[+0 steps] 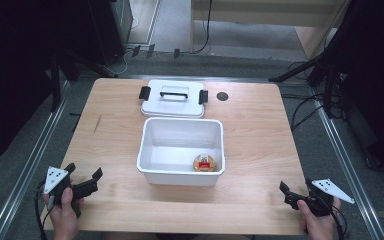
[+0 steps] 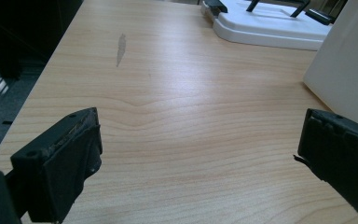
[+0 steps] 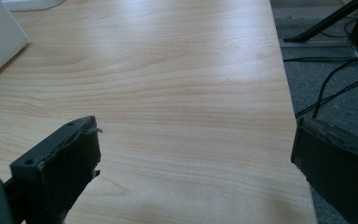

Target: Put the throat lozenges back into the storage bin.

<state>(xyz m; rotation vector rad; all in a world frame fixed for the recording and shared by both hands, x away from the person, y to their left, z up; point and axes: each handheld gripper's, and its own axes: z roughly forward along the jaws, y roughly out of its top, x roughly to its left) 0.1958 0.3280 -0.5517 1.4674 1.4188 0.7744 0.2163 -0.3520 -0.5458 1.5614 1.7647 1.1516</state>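
Observation:
A white plastic bin [image 1: 180, 176] stands open in the middle of the wooden table [image 1: 260, 145]. Inside it, at the front right, lies a small round brown item with a red label [image 1: 205, 163]. The bin's white lid [image 1: 172, 102], with black handle and clips, lies flat just behind it. My left gripper [image 1: 84, 171] rests open at the table's front left corner, nothing between its jaws [image 2: 198, 140]. At the front right corner my right gripper [image 1: 295, 188] is also open and holds nothing [image 3: 193, 144]. Both are well apart from the bin.
A small dark round hole [image 1: 222, 96] sits in the tabletop at the back right. In the left gripper view the bin wall [image 2: 345, 74] and the lid [image 2: 270, 25] lie ahead to the right. Cables [image 3: 335, 79] run over the grey floor past the table's right edge.

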